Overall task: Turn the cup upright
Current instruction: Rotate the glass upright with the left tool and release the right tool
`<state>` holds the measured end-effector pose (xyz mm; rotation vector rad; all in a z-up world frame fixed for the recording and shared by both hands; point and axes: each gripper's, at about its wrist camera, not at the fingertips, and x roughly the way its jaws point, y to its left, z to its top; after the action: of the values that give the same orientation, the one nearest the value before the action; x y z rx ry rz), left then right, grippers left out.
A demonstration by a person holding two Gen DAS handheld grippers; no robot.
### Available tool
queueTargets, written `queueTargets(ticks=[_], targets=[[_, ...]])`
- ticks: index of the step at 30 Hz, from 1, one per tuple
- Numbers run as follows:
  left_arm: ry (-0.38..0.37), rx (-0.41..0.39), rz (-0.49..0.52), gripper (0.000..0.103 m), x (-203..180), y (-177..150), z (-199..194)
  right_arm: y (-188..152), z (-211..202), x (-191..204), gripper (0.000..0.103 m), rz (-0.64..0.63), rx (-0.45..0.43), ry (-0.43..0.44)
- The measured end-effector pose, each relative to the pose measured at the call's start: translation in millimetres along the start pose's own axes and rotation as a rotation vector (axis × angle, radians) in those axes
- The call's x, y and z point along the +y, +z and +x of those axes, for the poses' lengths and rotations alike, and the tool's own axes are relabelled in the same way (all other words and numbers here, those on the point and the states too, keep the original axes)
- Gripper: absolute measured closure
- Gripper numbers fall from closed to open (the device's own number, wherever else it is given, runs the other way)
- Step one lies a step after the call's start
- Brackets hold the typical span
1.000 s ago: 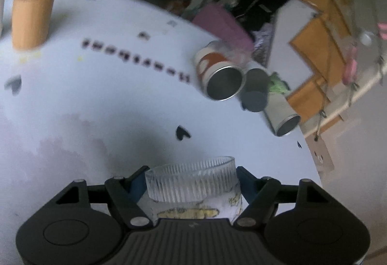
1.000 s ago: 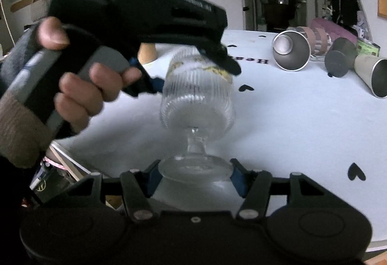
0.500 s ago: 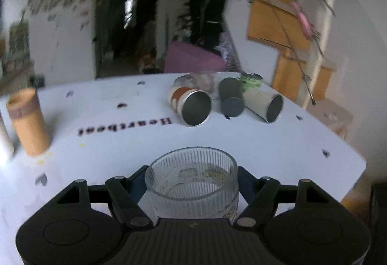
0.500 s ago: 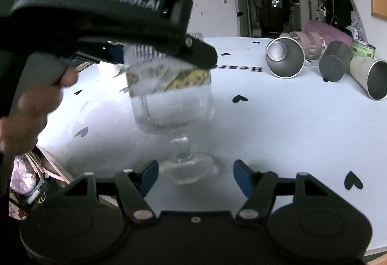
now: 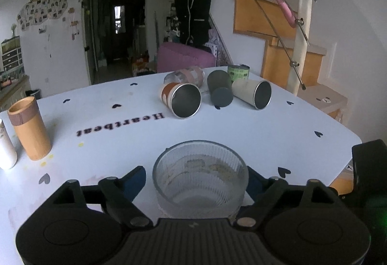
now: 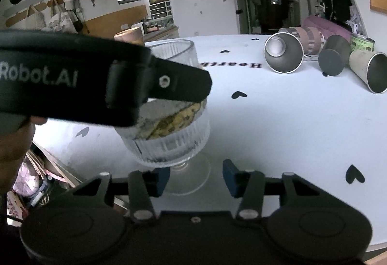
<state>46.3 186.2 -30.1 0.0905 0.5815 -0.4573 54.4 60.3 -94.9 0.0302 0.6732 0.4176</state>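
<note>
Since the earlier frame, the right gripper [image 6: 194, 177] has opened off the foot. Toppled tumblers [image 5: 185, 100] lie upper centre. Left gripper [image 5: 197, 182] clamps the glass cup [image 5: 200, 177], upright, seemingly touching the table [image 5: 266, 129].

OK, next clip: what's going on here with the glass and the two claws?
A person works two handheld claws over a white table. The left claw is shut on the bowl of a ribbed glass goblet, which stands upright with its foot on or just above the table. The right claw sits open beside the foot, gripping nothing. Several metal cups lie on their sides further back.
</note>
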Motion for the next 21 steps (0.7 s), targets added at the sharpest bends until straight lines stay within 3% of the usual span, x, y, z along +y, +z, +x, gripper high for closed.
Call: queueTargets(ticks=[9,13,21], targets=[[-0.024,0.05,0.026,0.017,1.4,-5.5,0.7,-0.9,-1.2,-0.4,0.053,-0.005,0.001,-0.003],[-0.051,0.042,0.023,0.029,1.1,-4.5,0.3,-0.9,-1.8,-0.4,0.053,-0.006,-0.001,-0.003],[-0.016,0.035,-0.018,0.029,10.2,-0.6,3.8,-3.4,-7.6,0.1,0.051,-0.011,-0.021,-0.014]])
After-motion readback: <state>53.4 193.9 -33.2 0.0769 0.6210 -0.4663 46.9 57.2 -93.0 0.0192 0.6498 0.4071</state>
